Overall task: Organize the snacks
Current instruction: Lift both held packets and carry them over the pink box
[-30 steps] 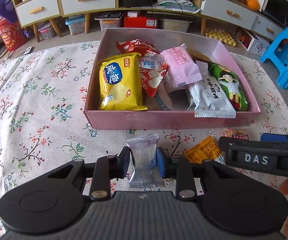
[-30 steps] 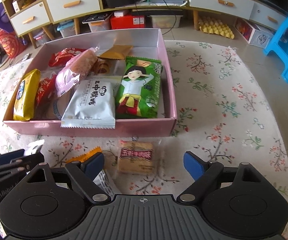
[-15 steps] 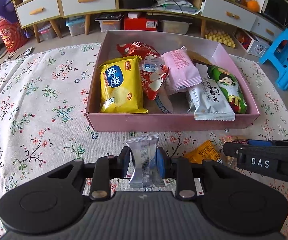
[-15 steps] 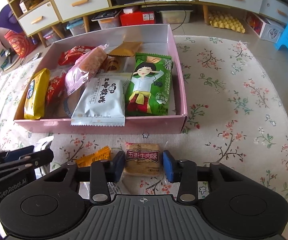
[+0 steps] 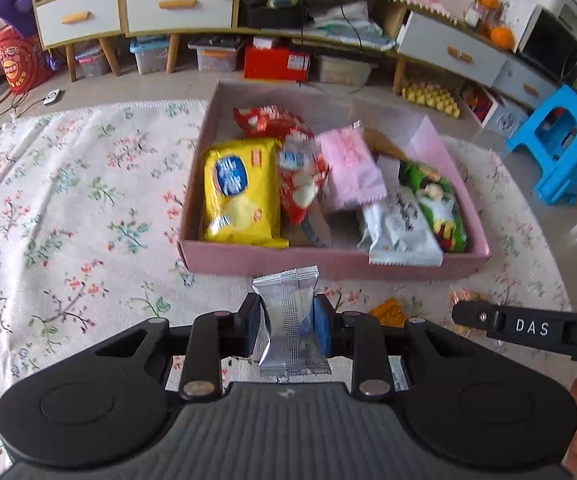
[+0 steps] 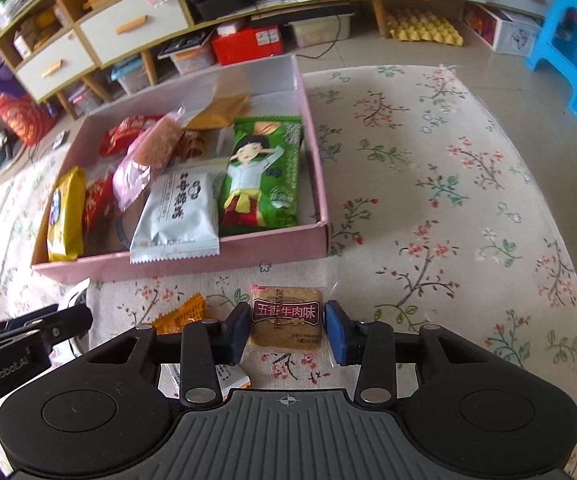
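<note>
Hand-held gripper (image 6: 286, 326) over floral cloth (image 6: 448, 184) — cluttered shelving (image 6: 128, 20)

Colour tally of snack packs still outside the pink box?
Silver pack: 1, in left tongs
Brown pack: 1, right tongs just closed on it
Orange pack: 1, on cloth
White-orange pack: 1, on cloth
Total: 4

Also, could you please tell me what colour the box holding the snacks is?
The shallow cardboard box is pink, clearest in the right wrist view.
</note>
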A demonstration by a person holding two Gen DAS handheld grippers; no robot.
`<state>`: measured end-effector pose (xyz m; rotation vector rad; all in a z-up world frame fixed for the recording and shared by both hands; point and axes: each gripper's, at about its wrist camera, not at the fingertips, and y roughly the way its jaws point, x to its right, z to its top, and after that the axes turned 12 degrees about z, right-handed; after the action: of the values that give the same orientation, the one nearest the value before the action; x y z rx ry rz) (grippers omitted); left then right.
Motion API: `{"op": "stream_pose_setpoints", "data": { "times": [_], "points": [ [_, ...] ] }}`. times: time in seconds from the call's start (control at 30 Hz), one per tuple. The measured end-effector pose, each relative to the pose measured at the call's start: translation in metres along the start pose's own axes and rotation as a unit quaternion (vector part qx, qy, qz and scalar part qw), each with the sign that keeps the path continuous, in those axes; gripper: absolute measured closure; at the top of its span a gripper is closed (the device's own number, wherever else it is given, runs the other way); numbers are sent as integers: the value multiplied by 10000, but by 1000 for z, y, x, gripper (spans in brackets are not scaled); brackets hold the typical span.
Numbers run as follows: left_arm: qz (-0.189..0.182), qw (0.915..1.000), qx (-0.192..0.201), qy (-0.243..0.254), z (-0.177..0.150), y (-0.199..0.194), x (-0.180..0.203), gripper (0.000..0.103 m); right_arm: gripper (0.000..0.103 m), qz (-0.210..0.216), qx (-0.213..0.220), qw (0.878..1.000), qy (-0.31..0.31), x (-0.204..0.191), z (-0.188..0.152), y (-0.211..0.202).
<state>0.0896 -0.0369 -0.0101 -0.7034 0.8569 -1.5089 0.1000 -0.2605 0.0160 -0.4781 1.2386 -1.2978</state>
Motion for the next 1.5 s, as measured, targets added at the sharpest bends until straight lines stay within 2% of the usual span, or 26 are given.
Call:
{"op": "stream_pose_setpoints", "data": {
  "times": [0.2,0.4,0.57,0.67,0.73,1.07,1.3,1.5],
  "points": [
    [-317,9979,200,-529,7,-15,-23,77,65,239,140,9993,255,8,2,-14],
    [-388,9928,251,-1102,14,-12,-50,77,65,351,286,9981,414,12,4,-25],
    [-392,9905,426,-1247,18,-11,-58,77,65,538,425,9971,317,4,7,-29],
    [-557,9889,424,-1308,20,-8,-57,77,64,727,486,9960,177,-6,9,-28],
    [-623,9892,459,-1248,22,-7,-51,77,65,799,500,9955,88,-14,12,-26],
    [-691,9935,843,-342,27,-1,-12,77,64,831,516,9949,-264,-35,27,-7],
    [-722,9933,859,-276,33,10,-4,77,64,765,785,9937,-246,-30,40,-4],
    [-647,9936,891,-259,34,12,-2,77,64,694,834,9938,-230,-24,47,1]
  ]
}}
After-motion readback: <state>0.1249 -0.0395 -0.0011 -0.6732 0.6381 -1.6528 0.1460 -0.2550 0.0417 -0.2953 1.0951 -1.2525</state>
